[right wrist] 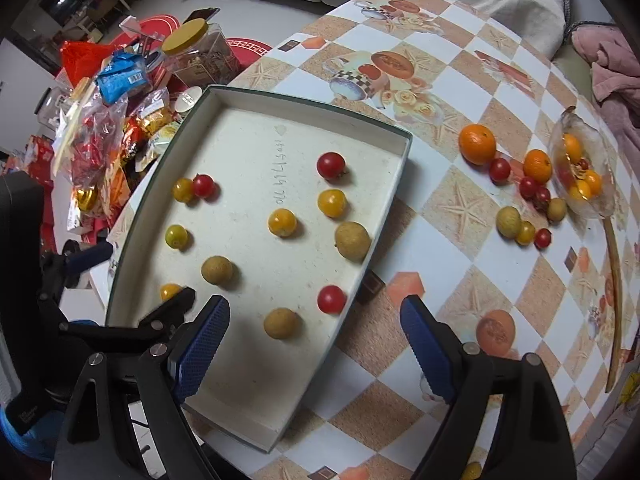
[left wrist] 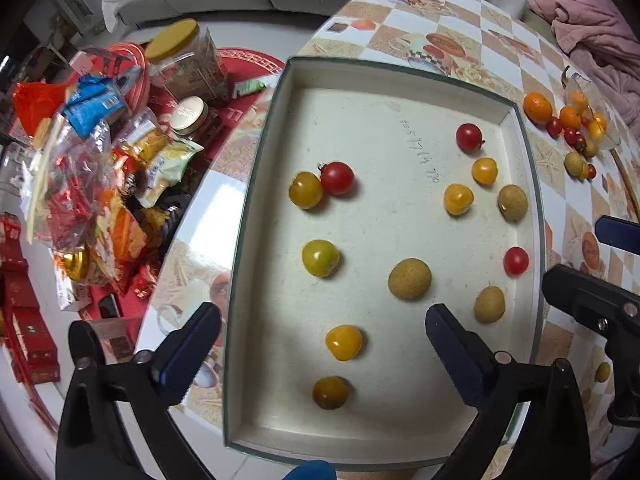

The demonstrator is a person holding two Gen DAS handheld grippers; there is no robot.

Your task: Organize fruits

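Fruit sorting: both grippers wide and empty over the tray

Tray (left wrist: 256, 200) sits on the checkered table (right wrist: 460, 208), filling the centre of the left wrist view and the left half of the right wrist view. Loose fruit is scattered in it: red cherry tomatoes (left wrist: 337, 178), yellow cherry tomatoes (left wrist: 344, 342) and tan longans (left wrist: 409, 279). One red tomato and one yellow tomato touch each other at mid-left of the tray; the rest lie apart.

Left gripper (left wrist: 322, 336): jaws wide, holding nothing, hovering over the near end of the tray at lower centre of frame. A yellow tomato lies between the spread fingers in the picture.

Right gripper (right wrist: 314, 330): jaws wide, holding nothing, straddling the near right wall of the tray, left finger over the tray, right finger over the table.

Unsorted fruit: at right of the right wrist view, oranges (right wrist: 477, 144), more tomatoes and longans sit on the table beside a clear plastic container (right wrist: 596, 204) with fruit inside.

Snack packets and jars (left wrist: 188, 60) are piled at left, beyond the table edge.
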